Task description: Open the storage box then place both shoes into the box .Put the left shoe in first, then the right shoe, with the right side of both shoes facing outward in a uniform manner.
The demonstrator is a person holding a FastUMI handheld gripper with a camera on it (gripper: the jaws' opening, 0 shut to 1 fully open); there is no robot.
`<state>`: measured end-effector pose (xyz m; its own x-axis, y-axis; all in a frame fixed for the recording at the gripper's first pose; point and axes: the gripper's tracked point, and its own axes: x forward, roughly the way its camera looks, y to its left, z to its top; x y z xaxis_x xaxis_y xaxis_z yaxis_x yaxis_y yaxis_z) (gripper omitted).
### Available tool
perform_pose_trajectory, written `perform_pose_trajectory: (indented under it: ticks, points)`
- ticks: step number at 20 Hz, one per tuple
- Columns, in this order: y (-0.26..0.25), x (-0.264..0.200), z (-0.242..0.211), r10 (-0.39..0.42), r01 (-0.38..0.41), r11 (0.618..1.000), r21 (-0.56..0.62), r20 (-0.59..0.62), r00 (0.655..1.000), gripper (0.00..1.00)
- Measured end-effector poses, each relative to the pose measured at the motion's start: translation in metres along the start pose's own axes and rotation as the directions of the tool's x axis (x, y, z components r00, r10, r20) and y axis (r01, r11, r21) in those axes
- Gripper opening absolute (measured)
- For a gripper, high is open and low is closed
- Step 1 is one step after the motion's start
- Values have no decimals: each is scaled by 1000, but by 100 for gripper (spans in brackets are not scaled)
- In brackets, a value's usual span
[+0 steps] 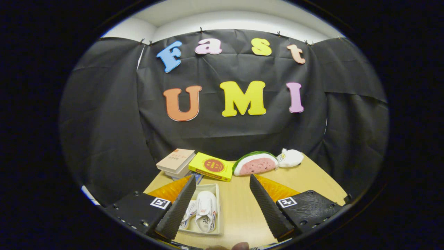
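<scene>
Shoes: two white fabric sneakers lie side by side in a shallow pale open storage box on the light wooden table, just ahead of the left finger. The gripper hangs above the table, jaws spread wide and holding nothing. Beyond the box lie stacked tan books, a flat yellow carton, a watermelon-slice plush and a small white plush toy. Judged from this, both shoes are placed; a good finish would lift the jaws straight clear without nudging them. The left finger hides part of the box and near shoe, so which side faces outward cannot be told.
</scene>
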<state>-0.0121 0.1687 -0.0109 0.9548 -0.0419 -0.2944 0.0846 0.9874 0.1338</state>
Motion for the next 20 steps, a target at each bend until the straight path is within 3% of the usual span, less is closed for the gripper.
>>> perform_pose_trajectory:
  ticks: [11, 20]
  points:
    - [-87, -38, 34, -142, 141, 990, 17, 83, 986, 96]
    - [-88, -48, 49, -157, 165, 985, -50, 129, 979, 96]
